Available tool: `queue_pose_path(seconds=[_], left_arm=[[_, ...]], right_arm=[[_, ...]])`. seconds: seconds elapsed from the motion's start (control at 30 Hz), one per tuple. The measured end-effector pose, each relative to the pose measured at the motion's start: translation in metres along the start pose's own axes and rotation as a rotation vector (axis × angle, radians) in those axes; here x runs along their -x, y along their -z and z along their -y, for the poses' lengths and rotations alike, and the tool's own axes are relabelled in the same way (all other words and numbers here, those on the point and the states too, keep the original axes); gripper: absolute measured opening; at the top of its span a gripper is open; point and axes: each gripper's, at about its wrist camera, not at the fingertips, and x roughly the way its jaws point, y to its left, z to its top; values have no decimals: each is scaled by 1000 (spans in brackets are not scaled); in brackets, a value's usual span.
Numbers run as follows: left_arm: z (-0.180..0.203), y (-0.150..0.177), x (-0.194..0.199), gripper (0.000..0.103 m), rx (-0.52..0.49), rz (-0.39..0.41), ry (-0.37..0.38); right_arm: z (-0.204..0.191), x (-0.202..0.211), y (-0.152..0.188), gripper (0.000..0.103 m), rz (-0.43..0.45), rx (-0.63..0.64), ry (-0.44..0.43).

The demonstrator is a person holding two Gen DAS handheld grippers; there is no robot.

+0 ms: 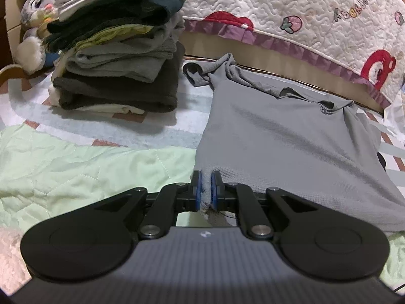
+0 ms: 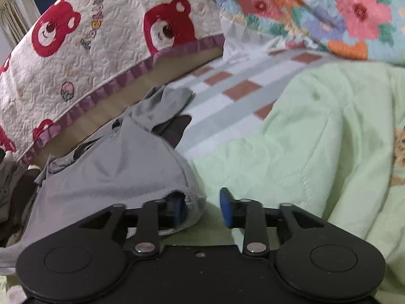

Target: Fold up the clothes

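Nearest, in the left wrist view: left gripper (image 1: 205, 190) pinching the near hem of the grey polo shirt (image 1: 283, 136), blue pads pressed onto a bunched fold of cloth between them. Good grip; worth keeping firm, without tugging yet.

In the right wrist view: right gripper (image 2: 202, 207) spread, jaws apart, its left pad tucked under or against the other hem corner of the same grey polo shirt (image 2: 114, 167), its right pad over the green quilt (image 2: 316, 139) with nothing between the two. No hold there yet, by the look of it. Best to slide in so the hem edge sits fully between the pads, catching both layers and none of the quilt, then to close.

Farther out: shirt body lying flat on the checked bedsheet (image 1: 162, 126), collar and sleeves rumpled at the far end against the bed's edge. Once both corners are held, sensible to lift level and together, carrying the hem toward the collar so the fold lands square.

Far left: stack of folded clothes (image 1: 116, 50), probably the shirt's destination. Beyond: bear-print quilt (image 1: 291, 15).
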Motion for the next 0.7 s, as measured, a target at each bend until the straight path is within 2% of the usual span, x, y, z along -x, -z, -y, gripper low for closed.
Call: queue_pose_path(seconds=[0.1, 0.23, 0.27, 0.3, 0.33, 0.4, 0.53, 0.6, 0.7], left_arm=[[-2, 0, -2, 8, 15, -11, 3], [0, 2, -11, 8, 3, -47, 6], [1, 2, -11, 6, -7, -47, 7], [2, 2, -10, 5, -19, -41, 8], [4, 0, -6, 5, -33, -29, 14], [3, -9, 15, 5, -37, 30, 26], [-7, -28, 71, 5, 4, 134, 39], [-9, -28, 93, 5, -4, 166, 38], [-8, -14, 100, 4, -34, 123, 35]], right_arm=[[1, -8, 7, 38, -29, 17, 3], [3, -16, 11, 39, -25, 32, 8], [2, -17, 9, 30, -18, 48, -7], [0, -18, 6, 8, -13, 70, -29], [-3, -17, 1, 8, -6, 89, -45], [-9, 0, -20, 7, 72, 110, -80], [-21, 61, -67, 6, 221, 110, -209], [-30, 87, -77, 6, 248, 185, -218], [-29, 92, -72, 6, 205, 277, -169]])
